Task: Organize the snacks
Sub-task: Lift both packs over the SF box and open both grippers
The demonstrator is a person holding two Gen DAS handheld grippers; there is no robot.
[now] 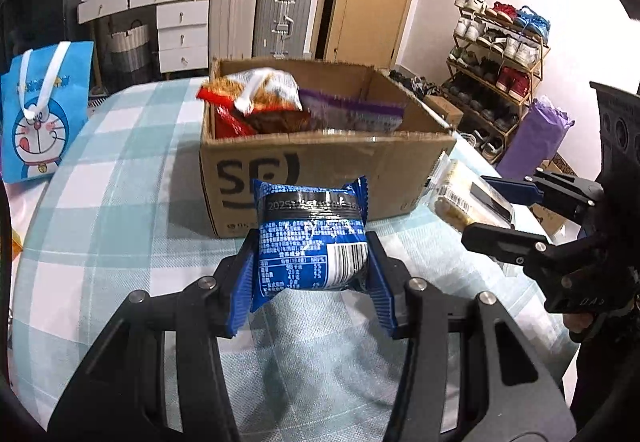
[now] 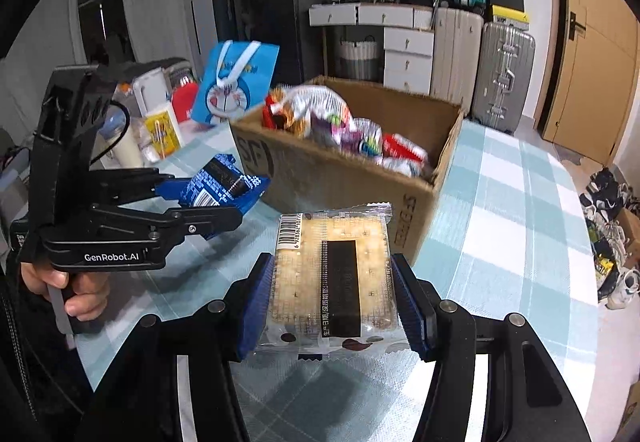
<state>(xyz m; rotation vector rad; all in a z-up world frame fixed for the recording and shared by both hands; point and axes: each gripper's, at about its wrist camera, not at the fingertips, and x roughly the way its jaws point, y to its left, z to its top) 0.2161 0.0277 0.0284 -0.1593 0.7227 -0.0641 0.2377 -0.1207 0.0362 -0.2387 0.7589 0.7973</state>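
My left gripper (image 1: 310, 274) is shut on a blue snack packet (image 1: 310, 238) and holds it above the table, just in front of the open cardboard box (image 1: 320, 169). My right gripper (image 2: 332, 298) is shut on a clear cracker packet (image 2: 332, 274), held near the box's corner (image 2: 420, 209). The box holds several snack bags (image 1: 256, 97). In the left wrist view the right gripper (image 1: 480, 209) and its cracker packet (image 1: 464, 197) show at the right. In the right wrist view the left gripper (image 2: 224, 197) with the blue packet (image 2: 216, 185) shows at the left.
The table has a blue-and-white checked cloth (image 1: 120, 169). A blue cartoon gift bag (image 1: 40, 109) stands at its far left. Bottles and packets (image 2: 156, 129) crowd the table's far edge. Suitcases (image 1: 260, 13), drawers and a shoe rack (image 1: 496, 65) stand beyond the table.
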